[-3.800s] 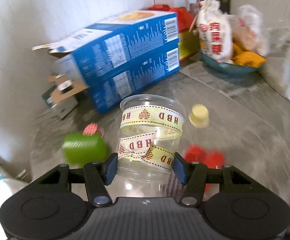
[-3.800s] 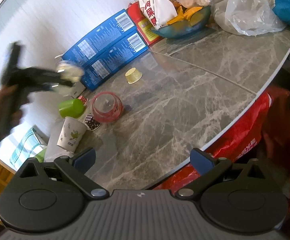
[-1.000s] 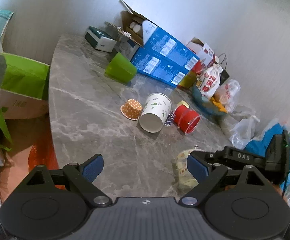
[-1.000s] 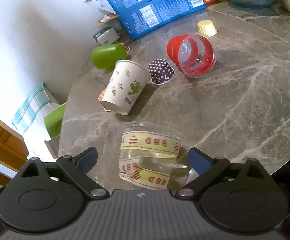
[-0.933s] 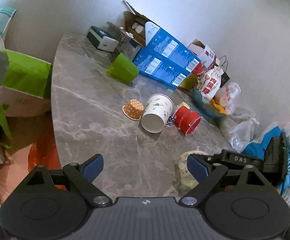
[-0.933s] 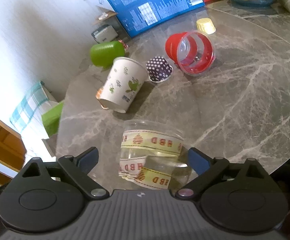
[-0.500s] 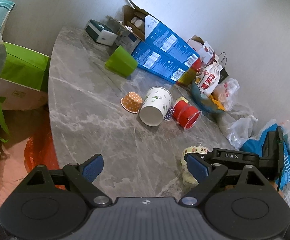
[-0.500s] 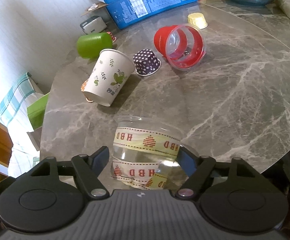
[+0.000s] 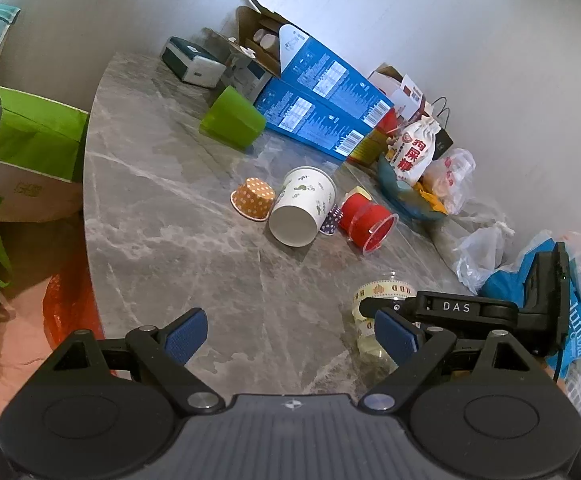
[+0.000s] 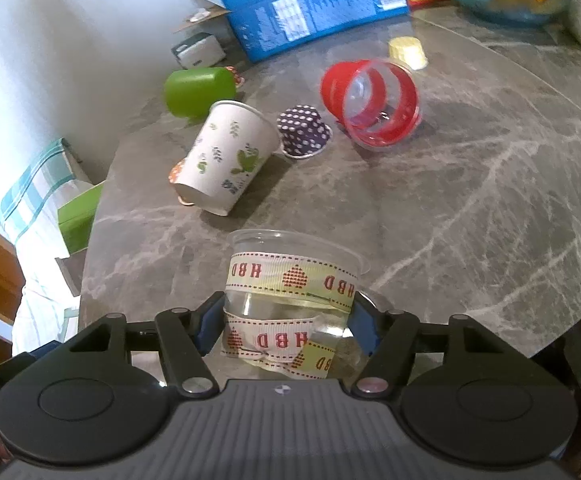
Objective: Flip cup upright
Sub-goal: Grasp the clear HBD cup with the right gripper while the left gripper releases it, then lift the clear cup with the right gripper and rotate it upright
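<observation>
Here, a clear cup gripped upright near the table's front edge amid toppled cups.

Left wrist view: the left gripper (image 9: 292, 332) hangs spread wide over the grey marble table (image 9: 162, 208), holding nothing. To its right the right gripper (image 9: 374, 307) reaches in from the side around the clear ribbon-wrapped cup (image 9: 378, 292), partly hiding it. Farther back lie a white paper cup (image 9: 302, 208), a red cup (image 9: 366, 220), an orange dotted liner (image 9: 252, 199) and a green cup (image 9: 232, 117), all on their sides or upturned, before blue boxes (image 9: 322, 96).

Right wrist view: the right gripper (image 10: 286, 326) has both pads pressed against the clear ribbon-wrapped cup (image 10: 290, 300), which stands mouth-up on the table. Beyond it the white paper cup (image 10: 226, 160), a purple dotted liner (image 10: 304, 130) and the red cup (image 10: 374, 102) lie well apart from it.
</observation>
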The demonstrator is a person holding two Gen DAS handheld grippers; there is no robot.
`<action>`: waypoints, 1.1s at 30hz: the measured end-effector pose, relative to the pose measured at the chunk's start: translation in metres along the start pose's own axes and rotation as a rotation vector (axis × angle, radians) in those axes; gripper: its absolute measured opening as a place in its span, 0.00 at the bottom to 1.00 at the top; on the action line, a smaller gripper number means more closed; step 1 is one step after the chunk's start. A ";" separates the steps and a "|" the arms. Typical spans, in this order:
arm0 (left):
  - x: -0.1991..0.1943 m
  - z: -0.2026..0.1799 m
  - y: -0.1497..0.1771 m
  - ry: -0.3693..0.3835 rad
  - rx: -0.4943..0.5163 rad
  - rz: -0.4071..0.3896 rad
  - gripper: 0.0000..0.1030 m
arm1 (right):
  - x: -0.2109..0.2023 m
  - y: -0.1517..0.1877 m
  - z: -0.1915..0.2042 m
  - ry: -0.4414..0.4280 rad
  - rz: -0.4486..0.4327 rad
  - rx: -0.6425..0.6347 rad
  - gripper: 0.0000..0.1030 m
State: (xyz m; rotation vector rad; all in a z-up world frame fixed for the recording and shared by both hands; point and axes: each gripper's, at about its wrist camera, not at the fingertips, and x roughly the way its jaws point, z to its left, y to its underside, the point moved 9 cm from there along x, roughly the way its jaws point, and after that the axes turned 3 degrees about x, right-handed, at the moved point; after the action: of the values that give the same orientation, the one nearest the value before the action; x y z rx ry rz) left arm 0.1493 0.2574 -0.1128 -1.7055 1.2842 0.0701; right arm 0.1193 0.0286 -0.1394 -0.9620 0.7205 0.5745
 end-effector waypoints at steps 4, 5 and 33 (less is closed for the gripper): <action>0.001 -0.001 0.001 0.001 -0.002 0.003 0.90 | -0.003 -0.002 0.006 -0.015 -0.030 -0.035 0.63; 0.001 -0.001 0.001 0.000 -0.001 0.003 0.90 | -0.004 -0.002 0.007 -0.018 -0.036 -0.042 0.63; 0.008 -0.018 0.008 -0.011 0.039 0.013 0.90 | -0.038 -0.023 0.032 -0.066 -0.522 -0.348 0.61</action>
State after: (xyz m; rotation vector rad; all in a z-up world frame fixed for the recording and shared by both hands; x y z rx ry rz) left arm 0.1382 0.2394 -0.1125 -1.6613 1.2809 0.0611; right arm 0.1213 0.0413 -0.0864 -1.3893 0.2881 0.2691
